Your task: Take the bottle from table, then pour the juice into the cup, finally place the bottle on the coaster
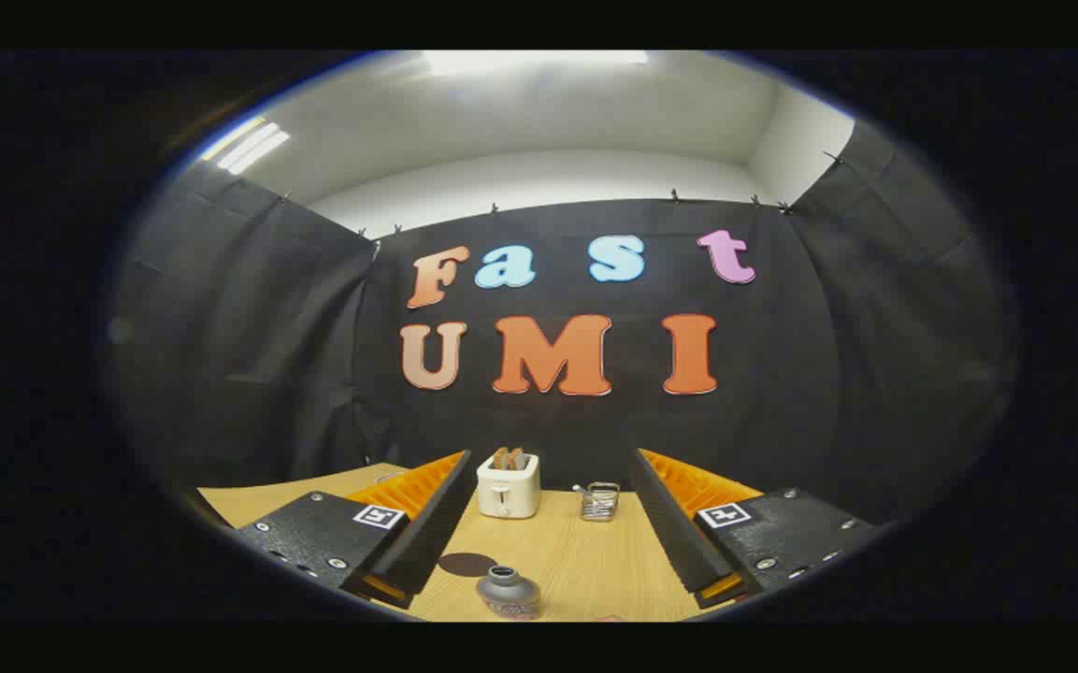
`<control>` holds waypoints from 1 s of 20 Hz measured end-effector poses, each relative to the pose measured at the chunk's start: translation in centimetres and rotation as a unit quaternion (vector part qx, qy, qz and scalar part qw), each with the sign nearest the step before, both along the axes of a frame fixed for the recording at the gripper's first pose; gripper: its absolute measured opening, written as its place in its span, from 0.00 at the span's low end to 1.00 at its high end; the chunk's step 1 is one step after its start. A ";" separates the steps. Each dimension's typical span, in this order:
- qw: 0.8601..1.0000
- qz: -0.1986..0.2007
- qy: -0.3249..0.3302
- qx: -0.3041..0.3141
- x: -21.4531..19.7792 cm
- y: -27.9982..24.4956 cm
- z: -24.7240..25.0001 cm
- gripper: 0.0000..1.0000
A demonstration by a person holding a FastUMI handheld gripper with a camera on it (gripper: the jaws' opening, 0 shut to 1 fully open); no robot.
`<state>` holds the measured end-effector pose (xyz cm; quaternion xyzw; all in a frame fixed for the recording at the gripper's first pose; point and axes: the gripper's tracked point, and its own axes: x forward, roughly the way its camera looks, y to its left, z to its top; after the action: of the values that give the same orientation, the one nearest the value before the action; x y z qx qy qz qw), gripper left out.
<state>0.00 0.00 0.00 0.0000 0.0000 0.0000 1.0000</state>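
Jaws spread wide, holding nothing. Bottle (508, 593) upright on counter (585, 561), lower centre of frame, between fingers, coaster (467, 564) just beside. Probably light, rigid, slick; best gripped round the body below the cap.

Black cloth walls (249, 355) enclose a wooden table (585, 561) under white ceiling lights (534, 62).

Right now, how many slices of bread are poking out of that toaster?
2, side by side in the top of the cream-white boxy toaster, which stands at the wooden table's far edge, beyond the open tool. Any others inside would be hidden.
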 end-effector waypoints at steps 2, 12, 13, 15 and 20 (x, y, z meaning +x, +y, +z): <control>1.000 0.002 0.004 0.000 -0.2 0.0 -0.3 0.98; 1.000 0.012 0.000 0.009 -0.6 0.5 -0.3 0.98; 1.000 0.015 0.002 0.011 -0.6 0.6 -0.4 0.98; 1.000 0.019 0.006 0.015 -0.8 0.7 -0.6 0.98; 0.999 0.025 0.016 0.017 -1.1 1.1 -2.1 0.98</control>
<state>-1.10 1.09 -2.13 0.0175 0.0161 0.0249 0.9994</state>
